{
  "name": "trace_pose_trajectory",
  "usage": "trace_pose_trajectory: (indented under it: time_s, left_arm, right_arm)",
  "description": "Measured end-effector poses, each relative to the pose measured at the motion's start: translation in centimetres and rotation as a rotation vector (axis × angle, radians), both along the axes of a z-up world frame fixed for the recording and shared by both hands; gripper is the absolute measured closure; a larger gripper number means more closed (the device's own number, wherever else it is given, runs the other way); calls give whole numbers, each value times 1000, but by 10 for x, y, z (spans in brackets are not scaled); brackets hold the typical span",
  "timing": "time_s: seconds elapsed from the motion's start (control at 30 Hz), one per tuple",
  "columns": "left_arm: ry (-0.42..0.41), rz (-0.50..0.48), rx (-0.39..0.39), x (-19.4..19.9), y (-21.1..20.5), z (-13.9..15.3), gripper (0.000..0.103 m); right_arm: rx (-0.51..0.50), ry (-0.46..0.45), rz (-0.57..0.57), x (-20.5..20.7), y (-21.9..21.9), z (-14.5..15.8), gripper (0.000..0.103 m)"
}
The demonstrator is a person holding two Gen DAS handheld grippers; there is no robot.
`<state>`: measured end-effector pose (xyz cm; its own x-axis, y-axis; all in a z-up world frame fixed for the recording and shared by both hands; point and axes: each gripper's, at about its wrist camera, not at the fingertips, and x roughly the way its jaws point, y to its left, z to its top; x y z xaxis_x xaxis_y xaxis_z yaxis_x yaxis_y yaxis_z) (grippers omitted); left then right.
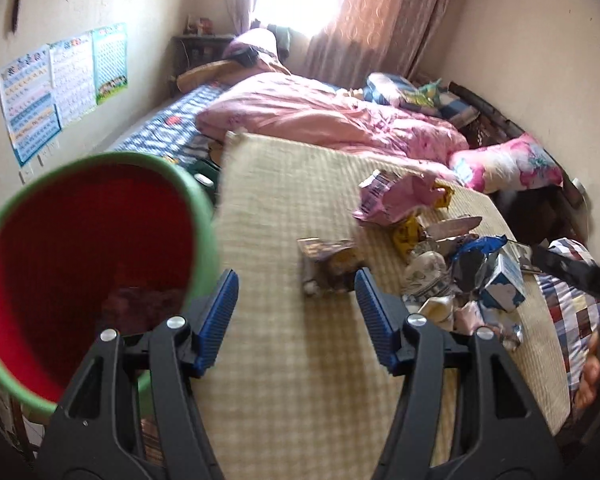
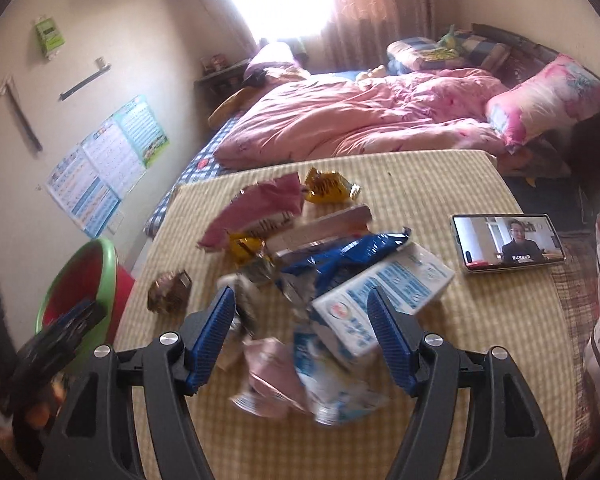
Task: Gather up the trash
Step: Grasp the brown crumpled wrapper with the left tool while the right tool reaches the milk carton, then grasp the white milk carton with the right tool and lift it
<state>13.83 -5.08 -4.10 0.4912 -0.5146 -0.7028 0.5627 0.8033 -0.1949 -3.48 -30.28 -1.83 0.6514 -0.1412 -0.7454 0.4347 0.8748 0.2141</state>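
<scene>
Right wrist: gripper (image 2: pixel 300 320) apart, trash pile (image 2: pixel 320 280) just beyond, milk carton (image 2: pixel 380 296) between.

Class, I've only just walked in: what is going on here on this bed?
A person is clearing trash from a checked beige mat on a bed, using two handheld grippers. The left gripper is open and empty beside a red bucket with a green rim. The right gripper hangs open over a pile of crumpled wrappers and a white-and-blue carton, gripping nothing. A phone playing a video lies nearby.
</scene>
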Motion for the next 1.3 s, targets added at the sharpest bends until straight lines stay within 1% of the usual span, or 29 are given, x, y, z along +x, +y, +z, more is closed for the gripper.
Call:
trace_pose_trajectory:
  time_s: [0.1, 0.2, 0.3, 0.33, 0.37, 0.43, 0.5, 0.6, 0.7, 0.8, 0.87, 1.0, 1.07, 1.23, 1.3]
  left_arm:
    - [22, -4, 40, 8, -27, -13, 44]
    - [35, 28, 86, 19, -52, -26, 44]
    - [68, 63, 115, 28, -59, -36, 44]
    - [92, 78, 124, 32, -62, -41, 44]
    - [111, 83, 128, 34, -64, -45, 47]
    - [146, 95, 119, 36, -64, -51, 55]
    - [138, 106, 111, 33, -62, -50, 56]
    - [136, 130, 95, 24, -56, -47, 56]
    - [126, 143, 81, 9, -50, -39, 56]
    - [119, 148, 74, -3, -46, -33, 56]
    - [115, 147, 66, -9, -45, -26, 56]
    - [105, 136, 58, -19, -49, -17, 56]
    - [101, 132, 57, -23, -52, -14, 56]
    - [106, 134, 41, -28, -54, -8, 56]
    - [105, 135, 39, -30, -53, -8, 56]
  right_arm:
    - [12, 20, 37, -4, -9, -4, 36]
    - [39, 23, 36, -7, -19, -7, 36]
    - [68, 21, 26, -12, -37, -11, 36]
    - [77, 25, 26, -11, -42, -11, 35]
    - [97, 28, 24, -11, -48, -13, 35]
    - [140, 30, 17, -11, -59, -18, 35]
    - [183, 35, 11, -11, -68, -22, 35]
    - [208, 50, 15, -12, -74, -26, 34]
    - [264, 81, 19, -5, -79, -39, 34]
    - [303, 86, 23, 3, -82, -44, 33]
    - [297, 94, 24, 9, -83, -45, 29]
    - [318, 116, 23, 26, -88, -51, 26]
    - [316, 130, 29, 32, -89, -53, 22]
    - [328, 167, 58, 42, -85, -62, 20]
    - [332, 158, 73, 41, -82, -61, 23]
